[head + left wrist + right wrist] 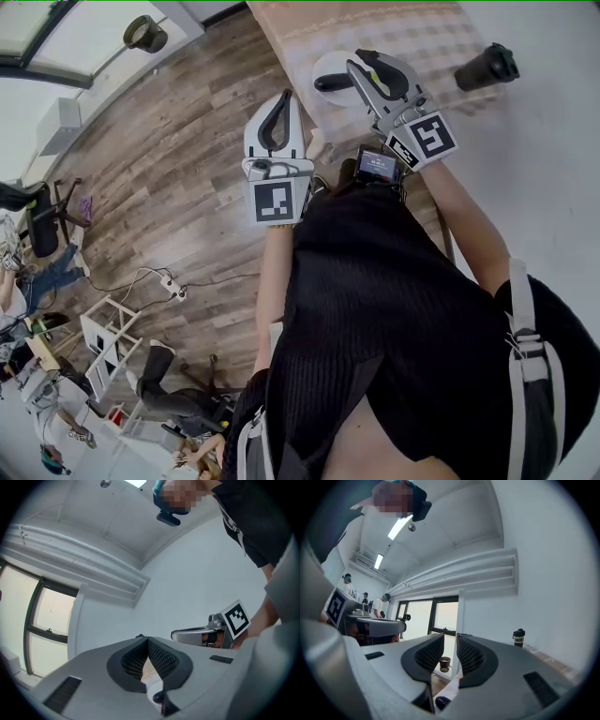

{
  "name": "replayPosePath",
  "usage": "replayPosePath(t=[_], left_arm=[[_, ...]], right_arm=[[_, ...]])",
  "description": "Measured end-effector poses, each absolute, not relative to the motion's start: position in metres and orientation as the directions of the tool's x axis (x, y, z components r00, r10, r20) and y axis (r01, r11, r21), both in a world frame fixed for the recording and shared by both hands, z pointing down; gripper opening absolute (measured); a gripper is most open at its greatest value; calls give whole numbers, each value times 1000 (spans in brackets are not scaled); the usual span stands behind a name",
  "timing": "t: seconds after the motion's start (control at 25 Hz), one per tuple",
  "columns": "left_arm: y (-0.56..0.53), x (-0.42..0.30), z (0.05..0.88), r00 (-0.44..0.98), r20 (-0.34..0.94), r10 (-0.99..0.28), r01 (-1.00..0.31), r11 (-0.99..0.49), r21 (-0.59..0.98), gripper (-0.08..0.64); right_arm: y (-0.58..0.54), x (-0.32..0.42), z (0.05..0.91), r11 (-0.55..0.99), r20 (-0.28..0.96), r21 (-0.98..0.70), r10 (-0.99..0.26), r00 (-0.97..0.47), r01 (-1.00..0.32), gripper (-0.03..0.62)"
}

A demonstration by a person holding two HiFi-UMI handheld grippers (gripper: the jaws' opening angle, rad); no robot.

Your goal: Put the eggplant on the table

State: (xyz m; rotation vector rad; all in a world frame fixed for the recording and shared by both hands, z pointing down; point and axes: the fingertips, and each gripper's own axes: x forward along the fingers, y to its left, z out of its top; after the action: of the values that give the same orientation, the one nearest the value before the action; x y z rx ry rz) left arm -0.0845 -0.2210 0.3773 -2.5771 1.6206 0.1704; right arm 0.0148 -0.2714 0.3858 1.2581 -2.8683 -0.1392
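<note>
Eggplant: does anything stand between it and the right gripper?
Nothing visible does. The eggplant lies uncovered on its plate, and the right gripper, jaws apart and empty, is close by it.

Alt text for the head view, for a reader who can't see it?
Seen from above, a person in a black sweater holds two grippers at a checked table. The right gripper, jaws apart and empty, is close to a white plate bearing a dark eggplant; the left gripper is shut. A black cup stands farther right.
</note>
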Motion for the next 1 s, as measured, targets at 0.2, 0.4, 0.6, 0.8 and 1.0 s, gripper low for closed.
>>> replayPosePath(t=[0.2,0.4,0.6,0.8,1.0], left_arm=[[-221,-78,386,442,-126,-888,-896,-443,-18,-9],[-221,-78,393,444,-112,-889,-895,-445,-13,-9],[-223,-78,398,448,-99,-889,-893,-450,0,-11],[-224,-78,404,452,-89,-888,-891,-455,9,-9],[-224,-78,409,458,-66,-886,-888,-460,3,-11]], right_arm=[[-269,19,401,669,3,90,-741,-672,-737,63],[-267,20,413,664,29,95,-747,-665,-742,37],[-265,21,428,668,72,93,-744,-664,-739,6],[-263,18,448,687,145,110,-726,-672,-718,6],[-263,23,459,679,177,107,-732,-658,-726,6]])
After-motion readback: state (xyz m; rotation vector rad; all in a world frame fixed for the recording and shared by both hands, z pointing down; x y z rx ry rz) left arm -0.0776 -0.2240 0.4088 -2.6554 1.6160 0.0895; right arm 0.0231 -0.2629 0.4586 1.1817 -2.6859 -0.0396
